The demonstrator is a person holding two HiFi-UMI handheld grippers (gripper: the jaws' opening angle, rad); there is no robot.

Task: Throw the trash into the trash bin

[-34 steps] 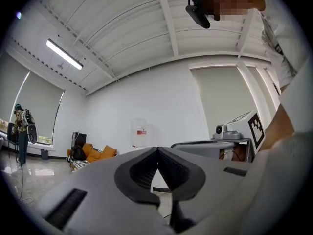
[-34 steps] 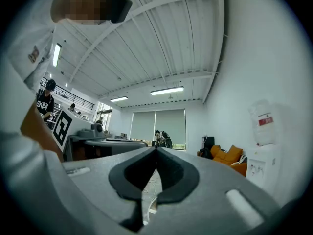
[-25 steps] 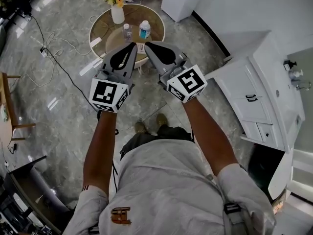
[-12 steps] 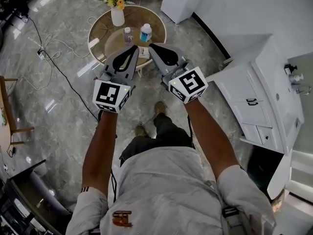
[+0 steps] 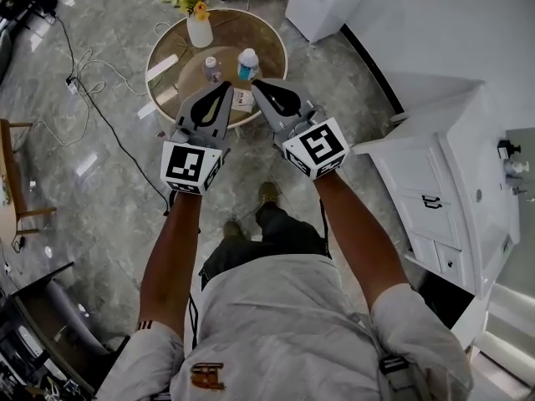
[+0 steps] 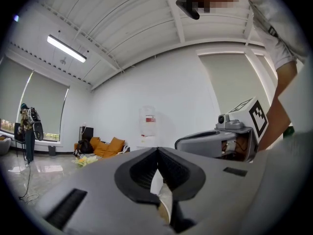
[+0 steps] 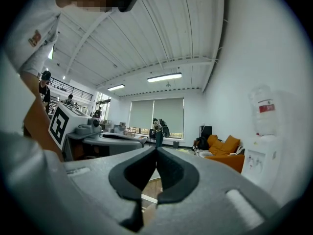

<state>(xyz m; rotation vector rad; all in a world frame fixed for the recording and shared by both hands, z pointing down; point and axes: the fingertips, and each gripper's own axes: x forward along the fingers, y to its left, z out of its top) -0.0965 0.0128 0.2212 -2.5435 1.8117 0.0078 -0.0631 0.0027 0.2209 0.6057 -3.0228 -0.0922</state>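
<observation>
Since a second ago we have stepped closer, and both tools now reach over the near rim of the round worktop [image 5: 277, 57] instead of hanging short of it.

Reading from the left: a vase of flowers [image 5: 199, 25] stands at the far rim, at about eleven o'clock from us. Nearer is a clear bottle [image 5: 213, 68], at eleven o'clock from the tip of the left tool [image 5: 226, 86]. That tool is fully closed, tips meeting, with nothing gripped. Only the worktop shows through the gap behind its pads.

A small white carton [image 5: 243, 98] lies at the near edge between the two tools, at five o'clock from the left tip and seven o'clock from the right. A blue-labelled bottle [image 5: 247, 63] stands upright at eleven o'clock from the right tool [image 5: 257, 83], which is likewise closed and empty.

We judge the trash to be among these three; which, we cannot tell. The carton lies equally near both tools, and each bottle sits closer to its own side's tool. No bin is in view.
</observation>
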